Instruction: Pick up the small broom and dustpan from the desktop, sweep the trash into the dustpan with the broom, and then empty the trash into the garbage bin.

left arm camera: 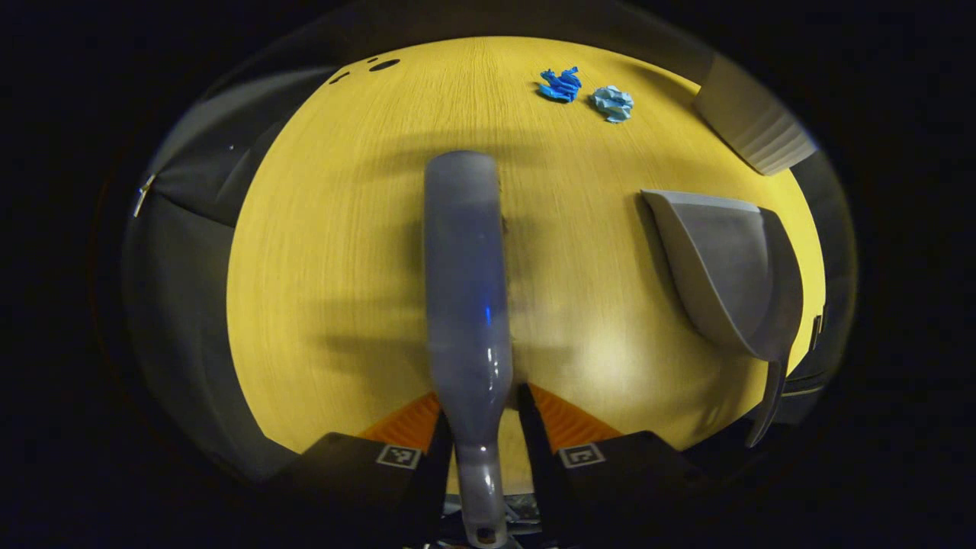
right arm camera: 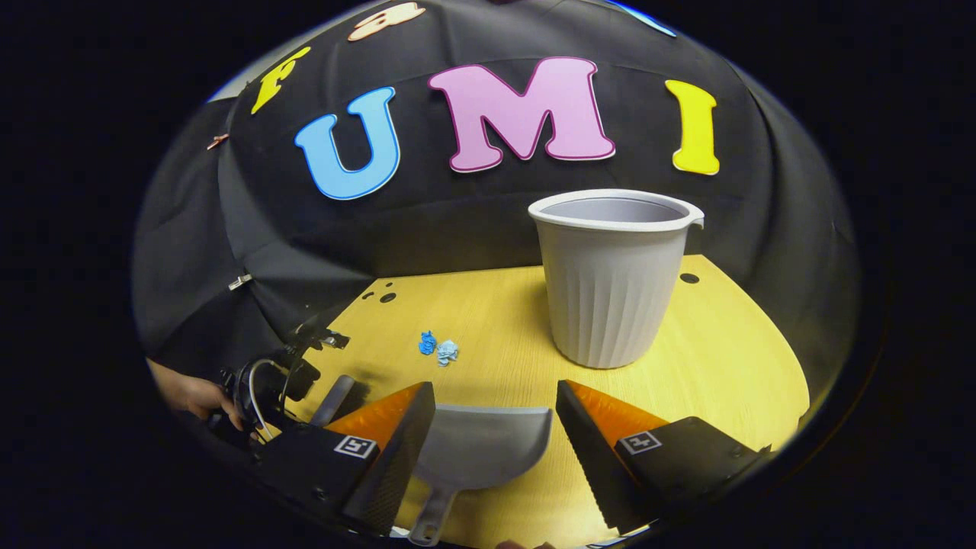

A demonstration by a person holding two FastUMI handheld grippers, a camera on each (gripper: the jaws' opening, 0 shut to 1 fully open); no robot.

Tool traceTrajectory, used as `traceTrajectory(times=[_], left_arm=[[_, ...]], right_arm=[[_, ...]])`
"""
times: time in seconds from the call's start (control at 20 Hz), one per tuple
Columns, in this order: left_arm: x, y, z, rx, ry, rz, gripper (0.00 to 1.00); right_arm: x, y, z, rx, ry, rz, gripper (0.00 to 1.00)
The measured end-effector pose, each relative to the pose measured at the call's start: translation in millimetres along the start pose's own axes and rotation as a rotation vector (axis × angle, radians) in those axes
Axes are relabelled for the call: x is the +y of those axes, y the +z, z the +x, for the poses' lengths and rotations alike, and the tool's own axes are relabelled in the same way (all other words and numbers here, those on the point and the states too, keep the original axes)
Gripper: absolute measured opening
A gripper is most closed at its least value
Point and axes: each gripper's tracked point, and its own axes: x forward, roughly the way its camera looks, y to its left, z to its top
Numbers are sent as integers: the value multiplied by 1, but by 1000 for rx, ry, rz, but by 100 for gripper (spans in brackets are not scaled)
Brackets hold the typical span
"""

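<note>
The grey broom (left arm camera: 465, 259) runs straight out from my left gripper (left arm camera: 482, 408), whose fingers are shut on its narrow handle; its head points across the yellow table (left arm camera: 343, 252). The grey dustpan (right arm camera: 484, 450) lies on the table between the wide-apart fingers of my open right gripper (right arm camera: 496, 389), its handle pointing back toward me. That dustpan (left arm camera: 724, 274) also appears at the right of the left gripper view. Two crumpled scraps, a dark blue one (left arm camera: 560, 84) and a light blue one (left arm camera: 612, 103), lie together farther out on the table. In the right gripper view the scraps (right arm camera: 437, 347) sit left of the bin.
A pale ribbed garbage bin (right arm camera: 610, 282) stands upright on the table beyond the dustpan, near the black cloth wall; its side (left arm camera: 755, 122) also appears at the table's far right. A hand (right arm camera: 187, 396) holds the left gripper (right arm camera: 274, 381) at the left. Small holes (right arm camera: 690, 278) mark the tabletop.
</note>
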Motion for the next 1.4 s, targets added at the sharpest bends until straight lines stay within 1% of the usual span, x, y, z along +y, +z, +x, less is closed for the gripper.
traceTrajectory(times=[0.05,0.15,0.25,0.3,0.35,0.4,0.45,0.5,0.65,0.75,0.9,0.95,1.0,1.05,1.15,1.25,1.4], left_arm=[[0,2,0,-6,-5,-11,45],[2,0,-1,-4,-4,-25,33],[1,-5,-1,12,-9,-30,29],[0,-3,-1,0,-15,-25,28],[-1,-2,-1,-12,-22,-11,22],[-1,-2,-1,-22,-27,4,22],[-1,-2,-2,-36,-34,12,25],[-1,-2,-2,-49,-45,10,24],[1,-1,-3,-100,-70,-39,24],[1,-1,-3,-128,-83,-54,24],[1,0,-3,-154,-95,-85,24],[1,-1,-3,-159,-97,-77,27],[1,0,-3,-163,-96,-68,24],[1,0,-2,-169,-90,-57,24],[1,0,-2,-178,-76,-34,24],[1,0,-1,-182,-63,-18,24],[1,0,-1,-174,-51,-3,24]], right_arm=[[1,-1,-1,4,-10,-5,99],[3,-7,-4,31,-30,-33,99],[10,-11,-8,54,-28,-52,99],[14,-14,-9,70,-26,-57,99],[18,-17,-10,88,-25,-61,99],[24,-20,-11,109,-18,-63,99],[31,-26,-11,139,-4,-67,99],[38,-36,-12,187,17,-73,99],[47,-66,-11,335,28,-129,99],[54,-86,-8,407,26,-100,99],[60,-105,-10,481,-17,-62,99],[59,-111,-10,501,-33,-58,99],[59,-117,-12,522,-49,-57,99],[56,-124,-15,545,-74,-58,99],[55,-137,-17,575,-98,-28,98],[59,-152,-17,610,-102,-1,98],[55,-173,0,648,-103,-52,98]])
